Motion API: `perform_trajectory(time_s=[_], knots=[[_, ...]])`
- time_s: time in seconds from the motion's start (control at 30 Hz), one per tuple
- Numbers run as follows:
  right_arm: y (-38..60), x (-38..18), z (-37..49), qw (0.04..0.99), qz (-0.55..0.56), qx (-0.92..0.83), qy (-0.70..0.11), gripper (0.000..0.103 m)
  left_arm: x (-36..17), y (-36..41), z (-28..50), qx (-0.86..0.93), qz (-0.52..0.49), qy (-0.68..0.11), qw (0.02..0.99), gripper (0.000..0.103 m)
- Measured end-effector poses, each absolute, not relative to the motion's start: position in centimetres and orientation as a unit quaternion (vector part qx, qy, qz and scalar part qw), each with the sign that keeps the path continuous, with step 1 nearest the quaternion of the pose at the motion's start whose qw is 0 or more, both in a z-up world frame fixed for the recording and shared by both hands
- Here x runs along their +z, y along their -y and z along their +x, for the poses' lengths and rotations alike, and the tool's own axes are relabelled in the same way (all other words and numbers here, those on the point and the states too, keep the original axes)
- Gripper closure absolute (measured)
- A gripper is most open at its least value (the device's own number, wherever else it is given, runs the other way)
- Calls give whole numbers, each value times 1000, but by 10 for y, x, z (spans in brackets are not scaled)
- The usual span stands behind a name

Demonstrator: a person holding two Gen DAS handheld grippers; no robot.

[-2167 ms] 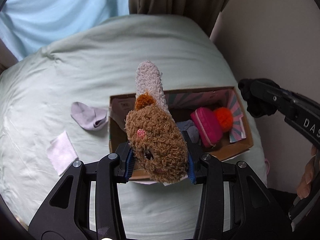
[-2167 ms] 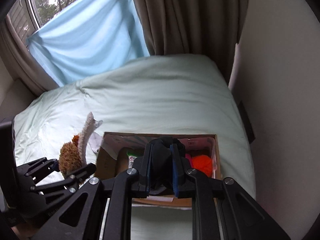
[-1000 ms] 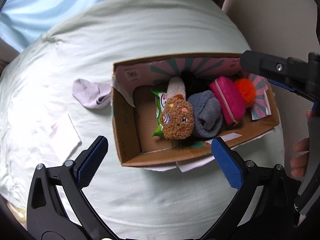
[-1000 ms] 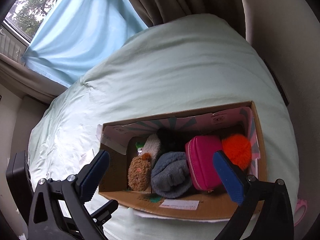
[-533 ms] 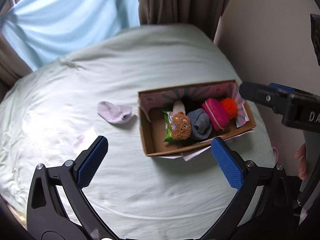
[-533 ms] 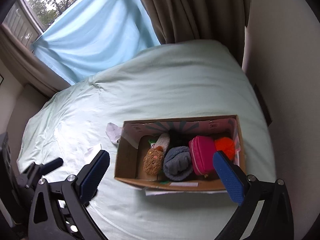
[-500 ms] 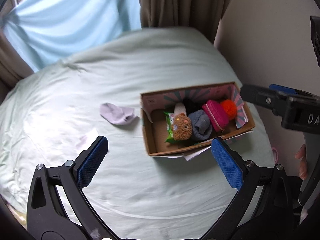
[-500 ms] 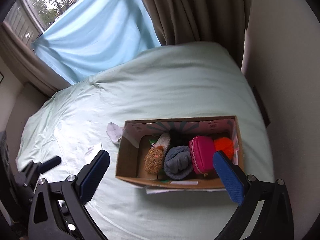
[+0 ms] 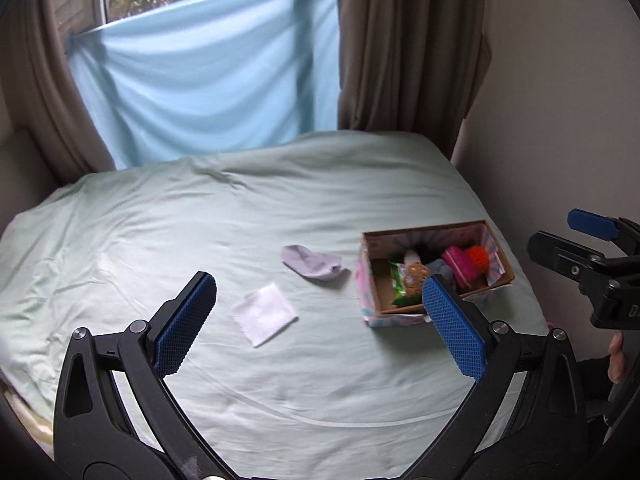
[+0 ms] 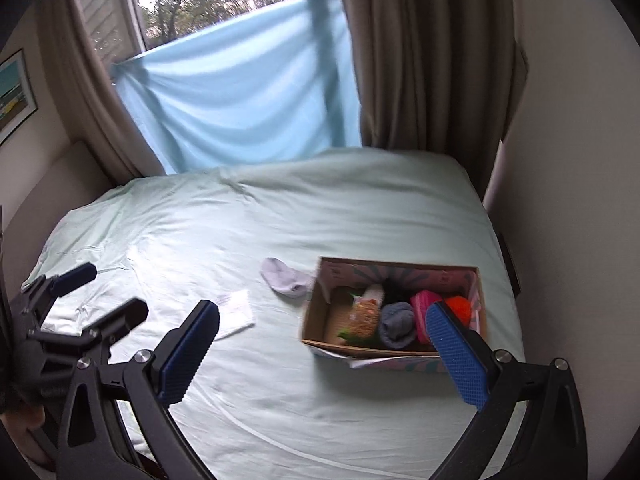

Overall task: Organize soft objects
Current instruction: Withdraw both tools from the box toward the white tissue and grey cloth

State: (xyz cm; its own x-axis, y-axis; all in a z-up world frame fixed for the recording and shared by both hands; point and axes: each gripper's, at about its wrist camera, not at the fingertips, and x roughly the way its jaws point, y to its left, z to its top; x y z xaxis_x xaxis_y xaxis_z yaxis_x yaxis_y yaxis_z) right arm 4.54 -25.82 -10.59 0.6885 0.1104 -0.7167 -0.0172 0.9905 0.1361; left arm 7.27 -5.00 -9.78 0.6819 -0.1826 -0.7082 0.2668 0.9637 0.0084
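On the pale green bed (image 9: 280,380), my left gripper (image 9: 320,320) and right gripper (image 10: 324,352) both hung spread and empty, the lilac sock (image 9: 312,266) ahead, nearer my left, beside the box (image 9: 370,300).

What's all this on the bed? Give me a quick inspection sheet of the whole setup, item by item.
Surface: pale green bed sheet, wrinkled.
Job's things: cardboard box holds a brown plush toy, grey sock, pink pouch, orange pom-pom; a lilac sock and a white cloth square lie outside it.
Clutter: nothing seen.
Grippers: left gripper and right gripper both open, empty.
Cables: nothing seen.
Surroundings: blue cloth over the window, brown curtains, wall picture.
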Motion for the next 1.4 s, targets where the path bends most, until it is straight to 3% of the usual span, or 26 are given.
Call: perform_trajectory(time_s=[0.33, 0.77, 1.03, 1.4], knots=[[186, -87, 28, 936, 46, 15, -347, 0, -88, -42, 66, -120, 27, -365, 923, 0], [133, -103, 49, 934, 75, -15, -350, 0, -119, -97, 100, -171, 41, -385, 906, 0], [109, -145, 88, 925, 91, -25, -368, 0, -174, -112, 140, -208, 62, -413, 884, 0], [109, -259, 166, 903, 116, -11, -414, 0, -297, -82, 195, -240, 101, -463, 847, 1]])
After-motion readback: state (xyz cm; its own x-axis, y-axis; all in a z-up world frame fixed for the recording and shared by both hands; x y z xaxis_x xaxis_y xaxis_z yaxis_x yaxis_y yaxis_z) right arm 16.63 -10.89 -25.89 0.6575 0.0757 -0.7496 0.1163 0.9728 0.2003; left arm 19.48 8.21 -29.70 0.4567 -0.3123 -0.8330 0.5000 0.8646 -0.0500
